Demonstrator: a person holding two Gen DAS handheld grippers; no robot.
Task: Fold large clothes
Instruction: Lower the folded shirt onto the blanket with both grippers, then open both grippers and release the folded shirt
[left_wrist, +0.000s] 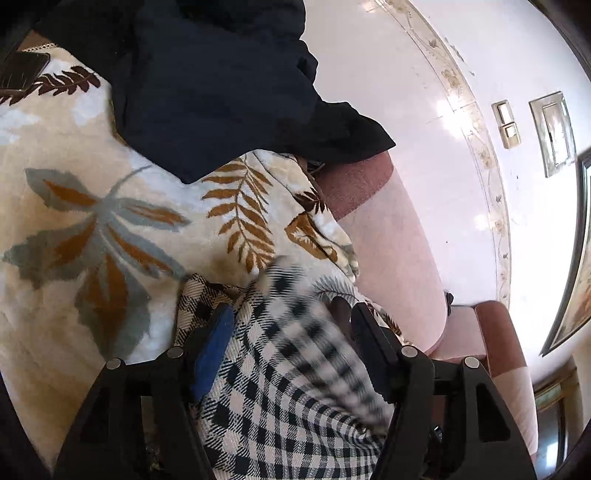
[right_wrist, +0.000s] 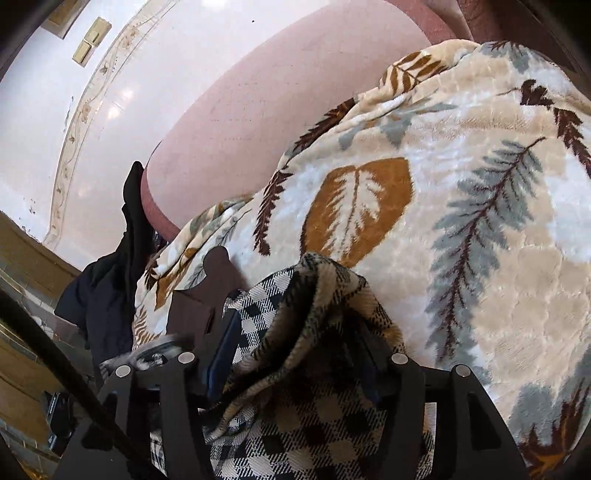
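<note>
A pink upholstered sofa carries everything here, its pale backrest trimmed with a darker mauve band at the end. A cream plush blanket printed with grey, tan and brown leaves is draped over the sofa and covers most of it. A dark navy garment lies on the blanket, at the far end by the backrest's mauve band. A black-and-white checked garment lies bunched on the blanket at its near edge.
</note>
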